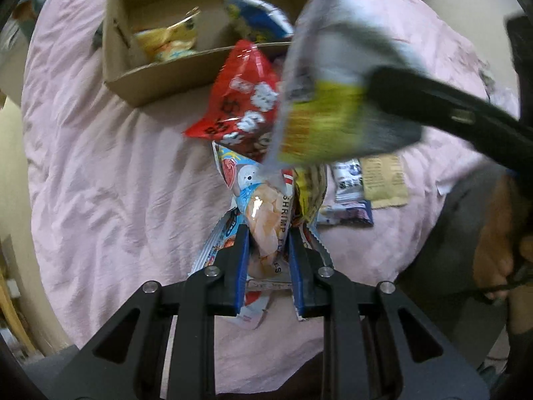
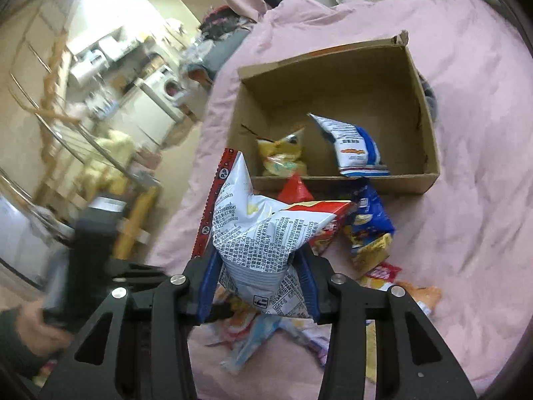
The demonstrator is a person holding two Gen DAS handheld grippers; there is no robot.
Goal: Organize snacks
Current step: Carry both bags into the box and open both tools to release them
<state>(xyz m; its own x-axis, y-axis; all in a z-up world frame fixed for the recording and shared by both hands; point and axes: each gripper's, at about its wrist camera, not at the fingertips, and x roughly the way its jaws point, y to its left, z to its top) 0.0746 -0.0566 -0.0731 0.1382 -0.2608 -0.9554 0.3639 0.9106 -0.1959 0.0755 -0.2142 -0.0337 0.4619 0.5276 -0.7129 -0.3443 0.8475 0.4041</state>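
A cardboard box (image 1: 156,76) sits on the pink bedspread and also shows in the right wrist view (image 2: 429,153). Inside lie a yellow snack bag (image 2: 283,156) and a blue-and-white bag (image 2: 353,146). My left gripper (image 1: 268,236) is shut on a shrimp chips bag (image 1: 265,223), above the snack pile. My right gripper (image 2: 256,260) is shut on a white-and-red chip bag (image 2: 256,233), held above the pile in front of the box. That bag shows blurred in the left wrist view (image 1: 329,100), with the right gripper's black finger (image 1: 433,106).
Loose snacks lie on the bed before the box: a red bag (image 1: 240,100), a blue bag (image 2: 369,220), small packets (image 1: 349,180) and a tan packet (image 1: 386,180). Pink bedspread (image 1: 116,173) spreads all round. A room with shelves and a washing machine (image 2: 166,90) lies left.
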